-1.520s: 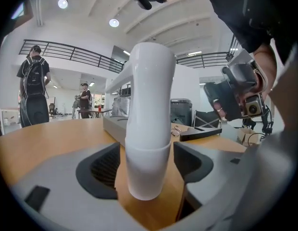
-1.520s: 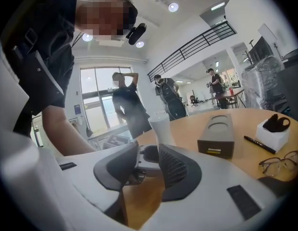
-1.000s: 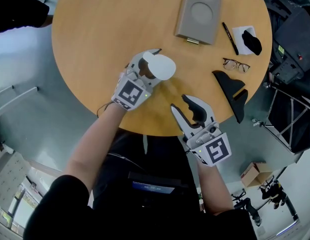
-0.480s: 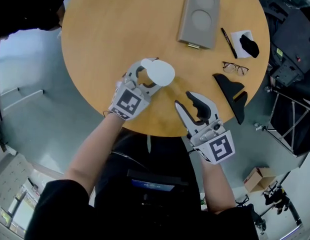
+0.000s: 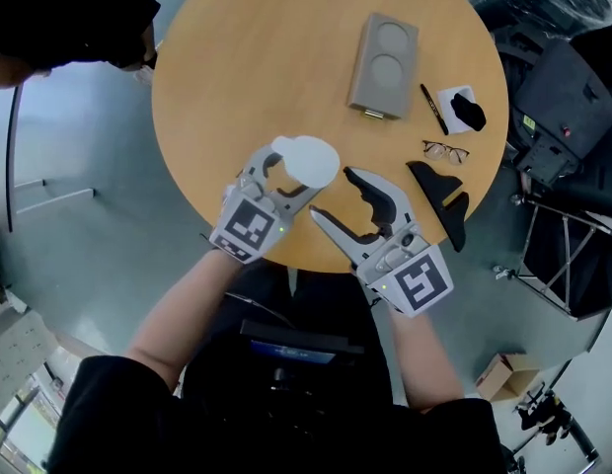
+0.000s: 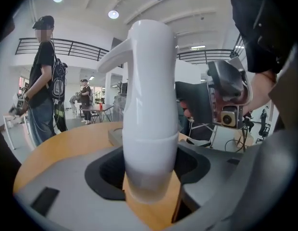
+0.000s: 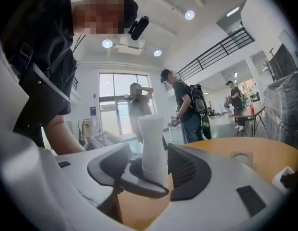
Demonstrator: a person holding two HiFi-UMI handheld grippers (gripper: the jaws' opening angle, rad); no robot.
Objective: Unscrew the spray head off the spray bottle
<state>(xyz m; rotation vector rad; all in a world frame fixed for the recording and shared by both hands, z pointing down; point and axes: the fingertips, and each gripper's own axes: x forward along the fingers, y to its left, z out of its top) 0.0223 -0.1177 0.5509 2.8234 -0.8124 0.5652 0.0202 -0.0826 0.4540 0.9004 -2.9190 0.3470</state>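
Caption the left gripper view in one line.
Left gripper clamped on an upright white plastic spray bottle, round wooden table behind.

the right gripper point(image 7: 149, 165) has just been opening its jaws; they stand apart, and the white spray bottle point(image 7: 153, 134) shows upright in the gap, not pressed, over the wooden table point(image 7: 269, 153)

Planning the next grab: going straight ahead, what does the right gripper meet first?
Probably the bottle, held in the left gripper. The right gripper grips nothing, its jaws have just been opening; the bottle stands in line near their tips, depth unclear.
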